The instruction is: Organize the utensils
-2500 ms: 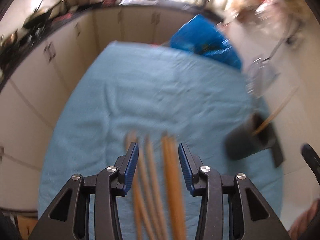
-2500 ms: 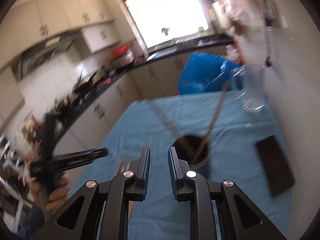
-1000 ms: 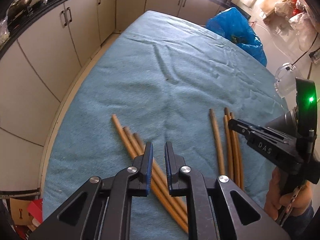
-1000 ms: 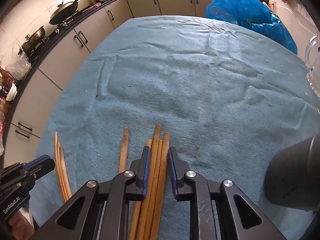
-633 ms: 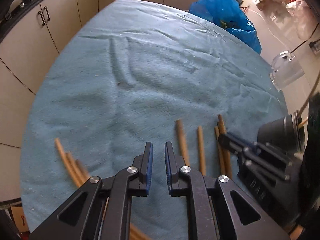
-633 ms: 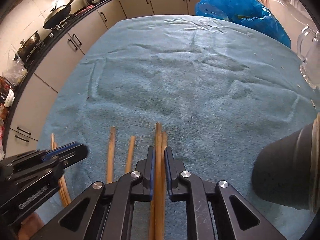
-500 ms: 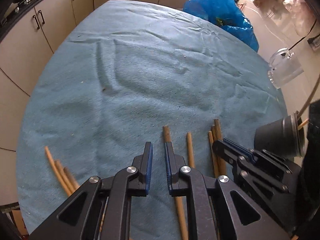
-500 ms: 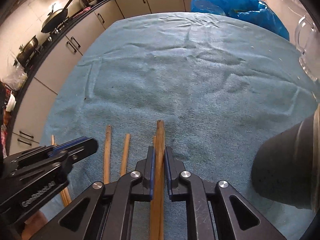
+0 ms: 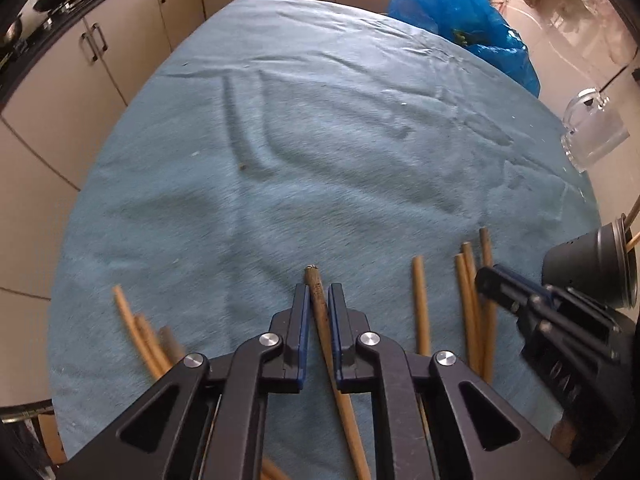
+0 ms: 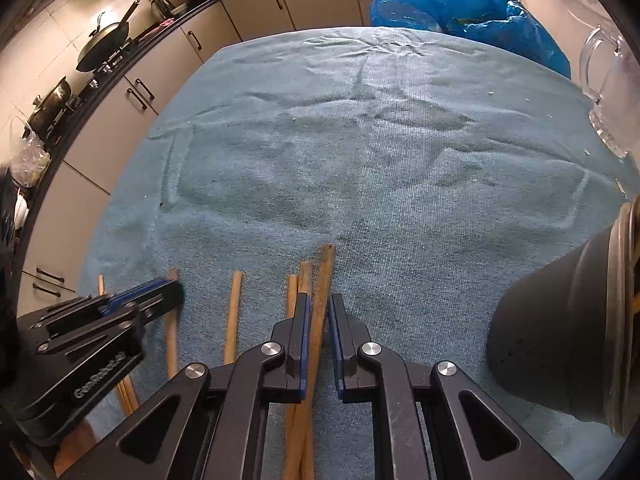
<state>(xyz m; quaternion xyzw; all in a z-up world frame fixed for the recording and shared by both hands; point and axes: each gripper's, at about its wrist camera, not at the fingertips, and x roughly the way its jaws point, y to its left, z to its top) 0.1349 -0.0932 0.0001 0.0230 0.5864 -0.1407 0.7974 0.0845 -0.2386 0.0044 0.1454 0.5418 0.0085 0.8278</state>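
Wooden chopsticks lie scattered on a table covered by a blue towel (image 9: 320, 152). My left gripper (image 9: 318, 294) is shut on one chopstick (image 9: 313, 276), whose tip pokes out ahead of the pads. A loose chopstick (image 9: 420, 300) and a small bunch (image 9: 472, 292) lie to its right, and more chopsticks (image 9: 134, 328) to its left. My right gripper (image 10: 319, 300) is shut on a chopstick (image 10: 326, 268) from that bunch. The dark round holder (image 10: 560, 340) stands close to the right of it, with sticks inside.
A glass mug (image 9: 592, 136) stands at the towel's right edge, and a blue plastic bag (image 10: 460, 4) lies beyond the far end. Kitchen cabinets (image 10: 168, 60) with pans on the counter run along the left. Each gripper shows in the other's view: the right gripper (image 9: 532, 312), the left gripper (image 10: 100, 328).
My left gripper moved right, away from the left-hand chopsticks, and now has a single chopstick between its pads. My right gripper's jaws narrowed onto a chopstick of the bunch.
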